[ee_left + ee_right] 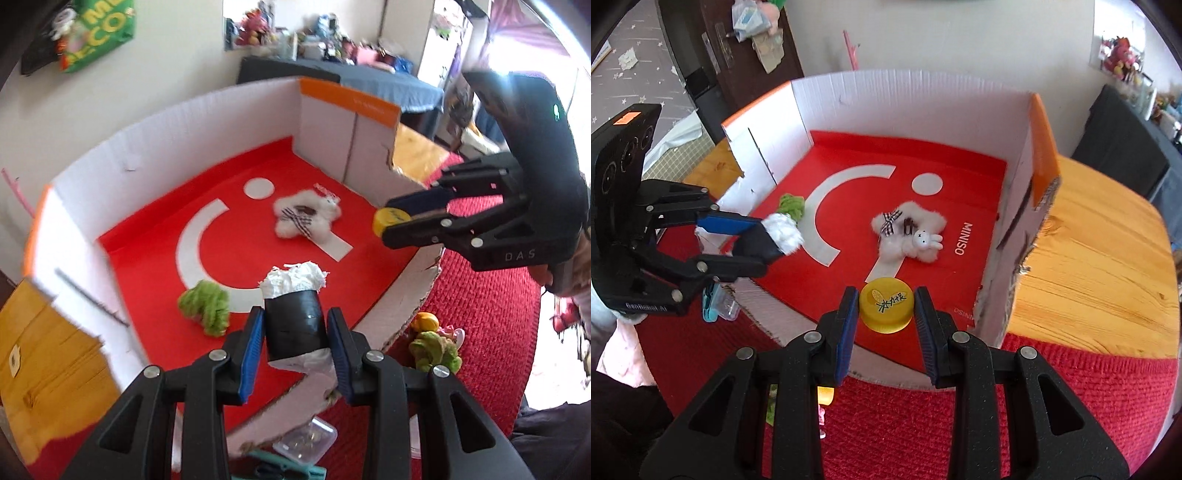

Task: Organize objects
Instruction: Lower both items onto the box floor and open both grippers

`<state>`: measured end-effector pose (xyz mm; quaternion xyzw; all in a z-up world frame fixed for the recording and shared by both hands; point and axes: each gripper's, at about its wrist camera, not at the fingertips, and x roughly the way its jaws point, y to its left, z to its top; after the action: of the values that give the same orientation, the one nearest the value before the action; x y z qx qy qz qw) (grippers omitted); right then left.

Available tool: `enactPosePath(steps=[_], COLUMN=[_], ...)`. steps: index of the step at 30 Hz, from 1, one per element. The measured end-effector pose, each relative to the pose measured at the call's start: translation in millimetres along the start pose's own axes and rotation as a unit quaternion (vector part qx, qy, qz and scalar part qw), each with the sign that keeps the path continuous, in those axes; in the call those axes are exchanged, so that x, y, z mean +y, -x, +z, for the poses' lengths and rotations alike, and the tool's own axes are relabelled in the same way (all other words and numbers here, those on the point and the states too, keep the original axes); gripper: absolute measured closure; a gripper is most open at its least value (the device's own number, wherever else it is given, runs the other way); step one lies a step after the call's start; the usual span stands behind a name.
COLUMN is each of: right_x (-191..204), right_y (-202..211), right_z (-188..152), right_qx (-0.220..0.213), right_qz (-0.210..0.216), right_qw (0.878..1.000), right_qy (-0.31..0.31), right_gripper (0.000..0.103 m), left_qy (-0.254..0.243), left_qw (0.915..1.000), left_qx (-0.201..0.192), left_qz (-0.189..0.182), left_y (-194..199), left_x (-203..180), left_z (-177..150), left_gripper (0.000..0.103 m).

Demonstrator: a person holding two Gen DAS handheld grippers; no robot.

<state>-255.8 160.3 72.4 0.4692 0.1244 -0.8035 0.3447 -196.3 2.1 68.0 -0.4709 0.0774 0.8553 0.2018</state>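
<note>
— Cardboard box (1027,155) ahead: our left hand-held gripper (295,332) pinches the black-taped roll (295,325), our right hand-held gripper (886,314) pinches the yellow cap (886,310), both above its near wall.
— We lower each onto bare red floor, clear of the plush star (908,232), then let go.

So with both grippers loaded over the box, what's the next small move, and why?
Probably lower and open the left gripper: its black roll with white stuffing hangs above bare red box floor, beside the green plush. The right gripper holds the yellow cap.
</note>
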Motion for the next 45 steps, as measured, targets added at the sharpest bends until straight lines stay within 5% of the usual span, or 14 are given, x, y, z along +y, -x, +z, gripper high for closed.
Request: enactPosePath(steps=[9, 26, 45], right_x=[-0.5, 0.7, -8.7], right_y=[-19.8, -25.4, -18.3], right_z=[4.1, 7.3, 6.5], right_qx=[0.055, 0.104, 0.112], right_qz=[-0.011, -0.041, -0.043], right_qw=[0.998, 0.991, 0.99], right_qy=[0.025, 0.075, 0.08], right_gripper=[0.074, 0.074, 0.073], left_qy=[-0.017, -0.024, -0.023], left_qw=[0.9991, 0.9985, 0.9986], left_qx=[0.039, 0.049, 0.048], left_qz=[0.003, 0.003, 0.003], left_y=[-26.6, -35.4, -36.3], left_x=[-1.0, 1.1, 1.4], left_z=[4.8, 9.0, 10.7], left_gripper=[0.067, 0.066, 0.066])
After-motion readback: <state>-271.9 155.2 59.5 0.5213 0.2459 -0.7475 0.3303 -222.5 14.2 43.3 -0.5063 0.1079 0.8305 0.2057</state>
